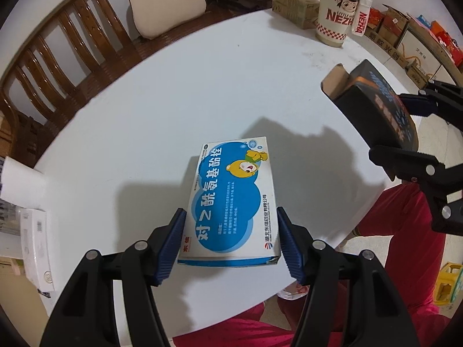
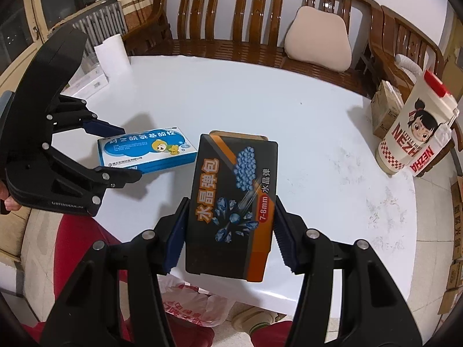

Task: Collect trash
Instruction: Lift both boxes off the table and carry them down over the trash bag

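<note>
My left gripper (image 1: 231, 234) is shut on a blue-and-white medicine box (image 1: 231, 199) with a cartoon bear, held just above the white round table (image 1: 179, 92). The box also shows in the right wrist view (image 2: 147, 149), with the left gripper (image 2: 131, 153) around it. My right gripper (image 2: 228, 231) is shut on a black-and-orange box (image 2: 231, 205) of gel beads, lifted over the table's near edge. In the left wrist view that box (image 1: 376, 107) sits at the right in the right gripper (image 1: 405, 127). A white-and-red plastic bag (image 2: 188, 303) lies below the table edge.
A cream NEZHA jug (image 2: 416, 136) and a small carton (image 2: 385, 112) stand at the table's far right. A paper roll (image 2: 113, 55) stands at the far left. A wooden bench (image 2: 260, 14) with a beige cushion (image 2: 318, 40) is behind the table. Red trousers (image 1: 405, 231) are below.
</note>
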### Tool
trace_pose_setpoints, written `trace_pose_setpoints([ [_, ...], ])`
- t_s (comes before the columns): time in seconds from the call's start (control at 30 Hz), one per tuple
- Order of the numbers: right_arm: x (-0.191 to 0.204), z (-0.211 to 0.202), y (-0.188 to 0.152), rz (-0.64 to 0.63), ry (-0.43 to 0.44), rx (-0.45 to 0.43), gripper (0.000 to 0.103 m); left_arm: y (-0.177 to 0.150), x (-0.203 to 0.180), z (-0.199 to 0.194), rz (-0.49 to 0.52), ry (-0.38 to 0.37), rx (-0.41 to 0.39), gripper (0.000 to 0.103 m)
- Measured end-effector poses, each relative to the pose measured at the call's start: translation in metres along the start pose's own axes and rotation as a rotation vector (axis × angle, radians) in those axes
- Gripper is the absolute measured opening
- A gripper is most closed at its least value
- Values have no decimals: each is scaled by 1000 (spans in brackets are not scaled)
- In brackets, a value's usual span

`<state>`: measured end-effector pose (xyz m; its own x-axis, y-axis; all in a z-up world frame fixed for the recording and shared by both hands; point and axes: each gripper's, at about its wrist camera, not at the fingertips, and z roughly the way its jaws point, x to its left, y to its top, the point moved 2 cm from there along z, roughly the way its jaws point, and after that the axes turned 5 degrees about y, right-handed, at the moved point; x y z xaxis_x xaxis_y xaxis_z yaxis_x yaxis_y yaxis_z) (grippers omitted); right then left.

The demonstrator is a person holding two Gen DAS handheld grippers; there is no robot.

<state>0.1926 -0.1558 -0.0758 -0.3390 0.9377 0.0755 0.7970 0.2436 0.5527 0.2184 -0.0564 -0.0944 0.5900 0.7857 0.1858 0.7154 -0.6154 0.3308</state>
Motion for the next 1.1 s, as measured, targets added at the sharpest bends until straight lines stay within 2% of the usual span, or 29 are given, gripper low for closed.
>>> trace_pose_setpoints([
  [0.33,33,-40,-7,-62,15,-64,55,-36,-13,-45,6,28,-55,60],
  [0.63,68,-84,-42,-120,22,-104,55,-82,-33,-79,-10,28,-104,60],
  [0.83,86,-100,-69,-143,15,-118,55,-109,-49,-88,-18,28,-129,60],
  [1.1,104,-99,-101,-148,21,-111,55,-140,-70,-83,-27,12,-130,60],
])
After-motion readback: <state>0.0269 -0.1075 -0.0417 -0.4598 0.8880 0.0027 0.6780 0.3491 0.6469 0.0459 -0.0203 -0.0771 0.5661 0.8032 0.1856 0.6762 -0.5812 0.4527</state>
